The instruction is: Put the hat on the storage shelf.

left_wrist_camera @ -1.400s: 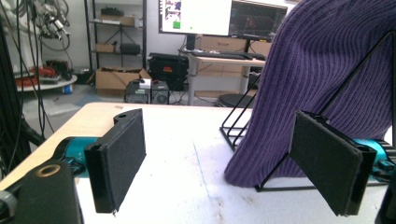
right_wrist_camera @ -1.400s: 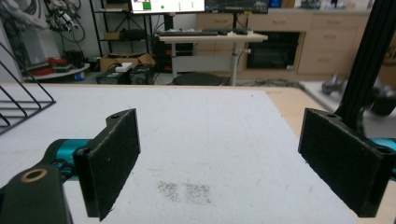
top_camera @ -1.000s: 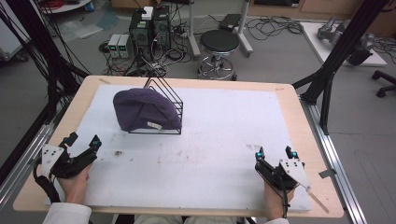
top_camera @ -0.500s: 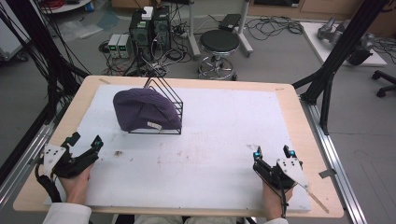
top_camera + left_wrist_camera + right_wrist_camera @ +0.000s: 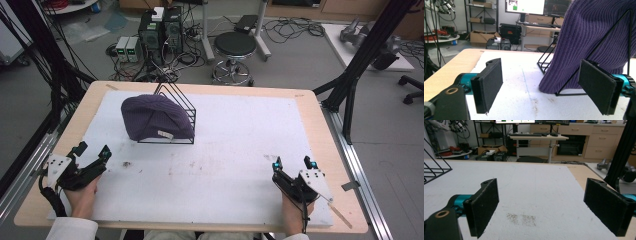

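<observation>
While a purple knit hat point(image 5: 156, 118) is draped over a black wire rack point(image 5: 176, 115) on the white mat point(image 5: 225, 150), both grippers are held apart from it with jaws spread wide and empty. Nearer the rack, to its lower left, the left gripper point(image 5: 92, 150) is aimed at the hat; the right gripper point(image 5: 294, 163) is kept well away at the rack's lower right

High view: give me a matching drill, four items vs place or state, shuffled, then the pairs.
Items:
1. purple knit hat
2. black wire rack
3. left gripper
4. right gripper

Descriptions:
A. open, near right of the board
B. draped over the wire frame
C. open, near left of the board
D. stands far left on the white board

Pairs: 1-B, 2-D, 3-C, 4-A
</observation>
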Action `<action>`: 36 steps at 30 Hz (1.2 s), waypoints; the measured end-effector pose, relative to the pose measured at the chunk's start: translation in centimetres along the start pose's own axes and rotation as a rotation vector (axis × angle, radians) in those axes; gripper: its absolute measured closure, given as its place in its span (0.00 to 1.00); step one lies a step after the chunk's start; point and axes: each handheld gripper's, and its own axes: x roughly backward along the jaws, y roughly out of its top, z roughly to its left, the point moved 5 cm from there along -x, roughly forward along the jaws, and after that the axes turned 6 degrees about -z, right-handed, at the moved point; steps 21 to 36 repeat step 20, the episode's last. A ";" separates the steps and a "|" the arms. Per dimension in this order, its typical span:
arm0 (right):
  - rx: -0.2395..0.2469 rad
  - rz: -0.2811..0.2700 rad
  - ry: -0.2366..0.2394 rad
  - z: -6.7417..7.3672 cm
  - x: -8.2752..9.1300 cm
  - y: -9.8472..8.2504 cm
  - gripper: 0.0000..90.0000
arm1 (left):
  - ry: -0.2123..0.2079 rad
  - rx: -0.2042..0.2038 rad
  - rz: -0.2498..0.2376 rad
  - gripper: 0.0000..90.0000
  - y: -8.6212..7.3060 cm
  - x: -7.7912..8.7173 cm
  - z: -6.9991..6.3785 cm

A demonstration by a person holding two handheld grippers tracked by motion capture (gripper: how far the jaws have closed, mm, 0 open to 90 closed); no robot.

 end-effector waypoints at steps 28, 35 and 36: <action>0.002 0.017 0.000 -0.1 -0.1 -0.2 0.13 | -0.013 0.004 0.001 0.22 -0.1 -0.2 -0.1; 0.002 0.017 0.000 -0.1 -0.1 -0.2 0.13 | -0.013 0.004 0.001 0.22 -0.1 -0.2 -0.1; 0.002 0.017 0.000 -0.1 -0.1 -0.2 0.13 | -0.013 0.004 0.001 0.22 -0.1 -0.2 -0.1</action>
